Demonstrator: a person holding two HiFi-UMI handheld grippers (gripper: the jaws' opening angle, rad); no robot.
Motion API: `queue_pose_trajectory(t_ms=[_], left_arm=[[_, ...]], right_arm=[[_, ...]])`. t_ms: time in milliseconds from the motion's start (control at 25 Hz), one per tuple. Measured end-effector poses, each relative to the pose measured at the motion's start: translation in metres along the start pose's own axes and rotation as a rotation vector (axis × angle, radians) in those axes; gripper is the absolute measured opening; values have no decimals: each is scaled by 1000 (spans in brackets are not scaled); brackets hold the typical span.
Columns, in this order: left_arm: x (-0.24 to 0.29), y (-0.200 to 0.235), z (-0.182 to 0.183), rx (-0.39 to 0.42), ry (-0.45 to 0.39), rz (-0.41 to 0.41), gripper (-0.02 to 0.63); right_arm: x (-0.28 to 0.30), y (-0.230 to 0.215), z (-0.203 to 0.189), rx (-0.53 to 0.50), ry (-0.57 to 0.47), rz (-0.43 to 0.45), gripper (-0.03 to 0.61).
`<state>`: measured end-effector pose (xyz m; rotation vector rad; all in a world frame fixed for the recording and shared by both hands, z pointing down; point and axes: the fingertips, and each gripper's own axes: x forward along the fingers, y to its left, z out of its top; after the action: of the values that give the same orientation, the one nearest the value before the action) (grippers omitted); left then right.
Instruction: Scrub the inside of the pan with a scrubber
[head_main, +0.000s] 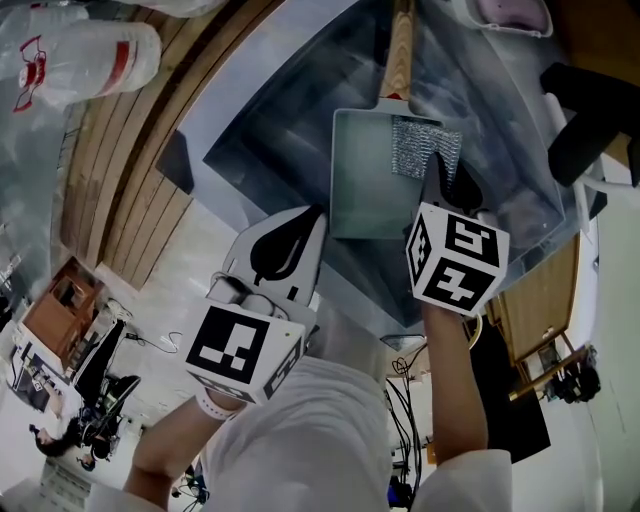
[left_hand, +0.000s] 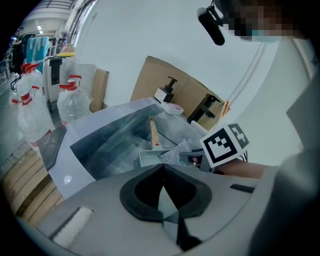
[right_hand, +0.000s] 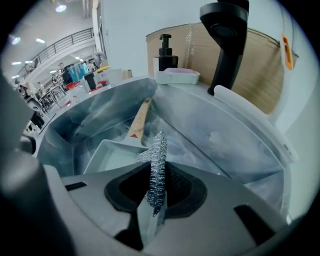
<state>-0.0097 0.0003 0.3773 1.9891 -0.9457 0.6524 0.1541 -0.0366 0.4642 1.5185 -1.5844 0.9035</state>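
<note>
Down in the steel sink the pan lies flat, a pale rectangular one with its wooden handle pointing away from me toward the far wall. It looks rigid and light, with a smooth and probably slick inside, so I judge it could skate on the basin floor under a hard stroke. The handle is the sensible place to steady it, or failing that the near rim.

At its far right corner, next to the handle, is the scrubber, a flat pad of silvery wire mesh. It should be springy, nearly weightless and rough enough not to slip. It will fold if held by an edge, so a deep bite across the middle suits it.

My right claw has just that hold: the pads are clenched on the mesh, which stands edge-on between them and juts out over the pan. Whether its tip touches the pan I cannot tell.

My left claw is clenched too, pad against pad with nothing between, and hangs near the pan's closer left corner without touching it.

A dark faucet rises on the counter beyond.
</note>
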Motion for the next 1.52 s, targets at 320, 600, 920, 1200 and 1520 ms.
queue_pose_trajectory(t_ms=[320, 600, 920, 1200, 1520], left_arm=[[-5, 0, -5, -1, -5, 2, 5], [-11, 3, -9, -6, -13, 10, 5], [-15, 1, -12, -10, -21, 13, 5], [-18, 1, -17, -9, -11, 8, 5], [-24, 3, -23, -17, -20, 24, 5]], right_arm=[[-10, -10, 1, -88, -4, -169, 66], [-12, -3, -1, -87, -8, -122, 66], [-9, 13, -18, 95, 27, 20, 65], [-8, 60, -22, 148, 5, 136, 66], [-13, 82, -32, 138, 23, 197, 66]])
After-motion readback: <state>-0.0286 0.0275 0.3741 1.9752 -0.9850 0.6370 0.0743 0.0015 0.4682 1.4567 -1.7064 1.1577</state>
